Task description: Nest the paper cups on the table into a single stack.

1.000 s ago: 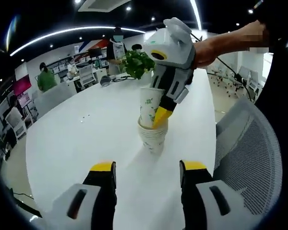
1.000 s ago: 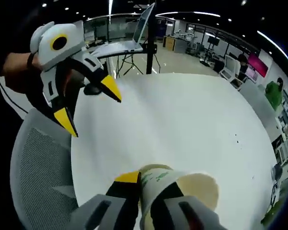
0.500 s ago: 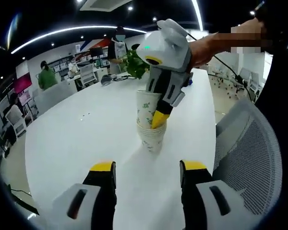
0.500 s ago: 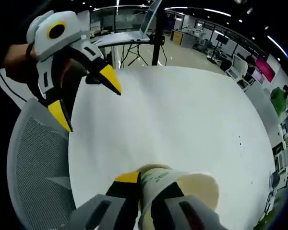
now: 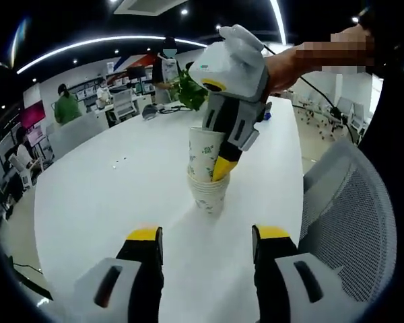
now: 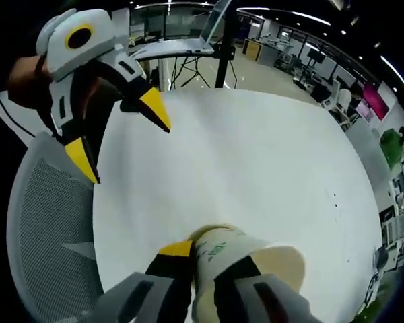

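A paper cup [image 5: 206, 152] goes into the stack of cups [image 5: 209, 193] on the white table [image 5: 108, 195], carried by the right tongs [image 5: 223, 169], which are clamped on the cup's wall with one yellow tip outside and the other inside the rim. In the right gripper view the same cup [image 6: 256, 259] sits pinched between those tongs' own tips at the bottom of the picture, its open mouth turned toward the camera. The cup stands partly seated, much of its printed wall above the rims below it. To finish the step well, it looks wise to keep the cup straight over the stack and press evenly, so the light stack neither tips nor slides, and to let go only once the cup sits snug. The left tongs [image 5: 207, 237] are spread wide, holding nothing, the stack lying ahead of them and between their tips; from the right gripper view they [image 6: 120, 138] hang apart over a mesh chair [image 6: 44, 229] beside the table.
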`<act>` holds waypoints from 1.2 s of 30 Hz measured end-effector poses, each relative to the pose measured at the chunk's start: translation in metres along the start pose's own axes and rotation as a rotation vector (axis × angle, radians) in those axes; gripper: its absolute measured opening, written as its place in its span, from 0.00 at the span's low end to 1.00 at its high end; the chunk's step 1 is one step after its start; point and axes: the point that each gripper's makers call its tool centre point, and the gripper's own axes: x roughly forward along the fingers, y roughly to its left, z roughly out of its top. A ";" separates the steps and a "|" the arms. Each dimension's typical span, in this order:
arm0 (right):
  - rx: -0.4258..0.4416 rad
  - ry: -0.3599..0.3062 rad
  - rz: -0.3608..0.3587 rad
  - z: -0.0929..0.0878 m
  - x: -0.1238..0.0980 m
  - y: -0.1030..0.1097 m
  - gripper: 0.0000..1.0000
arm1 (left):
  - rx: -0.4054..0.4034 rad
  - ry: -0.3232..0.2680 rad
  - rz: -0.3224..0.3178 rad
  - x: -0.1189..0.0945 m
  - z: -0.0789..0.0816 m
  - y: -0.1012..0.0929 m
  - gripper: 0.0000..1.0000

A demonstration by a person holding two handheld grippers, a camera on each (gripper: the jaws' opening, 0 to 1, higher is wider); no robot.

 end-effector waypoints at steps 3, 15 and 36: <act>-0.011 0.005 -0.002 0.000 -0.001 0.001 0.09 | 0.000 -0.001 -0.001 0.000 -0.001 0.001 0.51; -0.026 0.018 -0.017 -0.002 -0.011 -0.003 0.15 | 0.004 -0.002 -0.007 0.002 -0.001 0.003 0.51; -0.052 0.022 -0.043 -0.002 -0.024 -0.003 0.22 | -0.016 -0.016 0.001 0.002 0.002 0.000 0.51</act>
